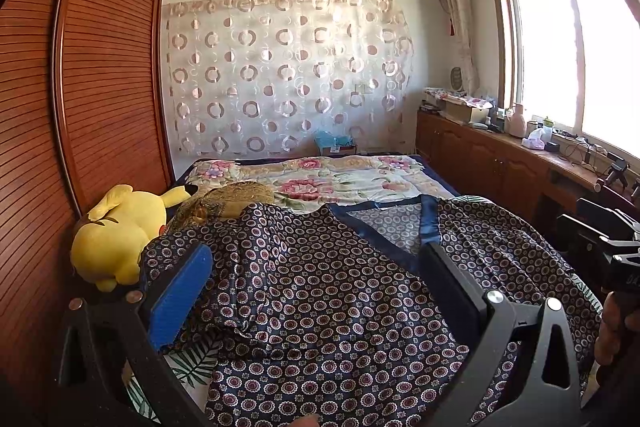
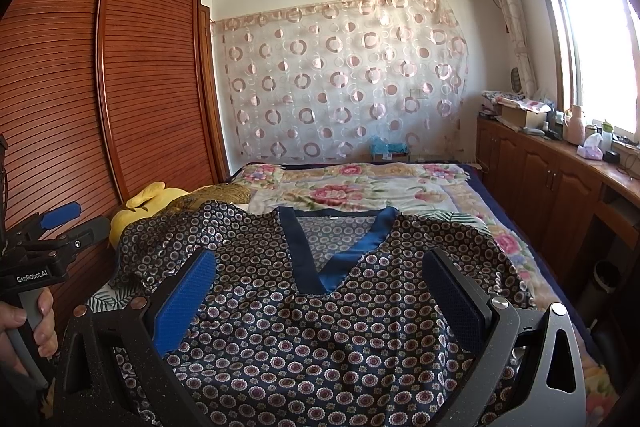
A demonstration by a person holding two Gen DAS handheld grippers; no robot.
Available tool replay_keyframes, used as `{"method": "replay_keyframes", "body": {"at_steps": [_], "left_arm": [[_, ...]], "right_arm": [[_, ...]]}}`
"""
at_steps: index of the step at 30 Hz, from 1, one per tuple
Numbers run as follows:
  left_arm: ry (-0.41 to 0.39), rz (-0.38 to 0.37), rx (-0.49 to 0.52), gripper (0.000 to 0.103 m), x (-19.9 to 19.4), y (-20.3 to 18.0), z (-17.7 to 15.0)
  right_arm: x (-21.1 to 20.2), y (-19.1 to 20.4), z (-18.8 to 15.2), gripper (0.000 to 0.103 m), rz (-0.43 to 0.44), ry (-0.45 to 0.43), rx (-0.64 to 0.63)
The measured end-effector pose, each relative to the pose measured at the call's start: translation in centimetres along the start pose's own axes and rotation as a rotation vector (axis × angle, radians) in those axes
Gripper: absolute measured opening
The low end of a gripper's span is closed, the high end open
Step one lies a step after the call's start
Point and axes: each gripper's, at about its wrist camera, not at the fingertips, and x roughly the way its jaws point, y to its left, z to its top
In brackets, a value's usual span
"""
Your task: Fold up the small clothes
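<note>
1. Looking through the left wrist camera, I see my left gripper [image 1: 316,291] with its fingers spread wide and nothing between them. One blue pad [image 1: 180,299] sits at the left, the dark finger at the right.
2. Under and ahead of those fingers lies the patterned top [image 1: 320,307], dark blue with small ring motifs, spread on the bed [image 1: 332,175] with its V-neck [image 1: 384,227] toward the far end. Its left side is folded over into a bunched ridge beside the blue pad.
3. A yellow plush toy [image 1: 116,239] lies just beyond the top's left shoulder, against the slatted wardrobe [image 1: 80,87]; a brownish cushion [image 1: 228,203] touches the garment's upper edge.
4. At the right edge I see the right gripper [image 1: 608,251] in a hand, near the garment's right side.
5. Switching to the right wrist camera, my right gripper [image 2: 320,295] is also wide apart and holding nothing, poised over the top's [image 2: 320,339] chest, the V-neck [image 2: 336,247] centred ahead.
6. At the left edge my left gripper's [image 2: 60,223] fingers stand parted, beside the wardrobe [image 2: 100,87].
7. Beyond the garment: a floral quilt [image 2: 352,187], a circle-print curtain [image 2: 344,79] and a cluttered counter [image 2: 560,147] under the window.
</note>
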Motion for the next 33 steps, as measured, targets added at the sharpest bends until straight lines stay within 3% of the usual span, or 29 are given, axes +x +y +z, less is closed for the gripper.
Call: {"method": "replay_keyframes", "body": {"at_steps": [13,26,33], "left_arm": [[0.006,0.003,-0.001,0.103,0.0,0.0,0.0],[0.073,0.038,-0.045,0.103,1.8,2.5,-2.3],[0.132,0.07,-0.06,0.103,3.1,5.6,-3.9]], "right_arm": [[0.5,0.0,-0.3,0.103,0.006,0.012,-0.004],[3.7,-0.1,-1.3,0.103,0.047,0.134,-0.014],[6.5,0.8,-1.3,0.103,0.076,0.245,-0.061]]}}
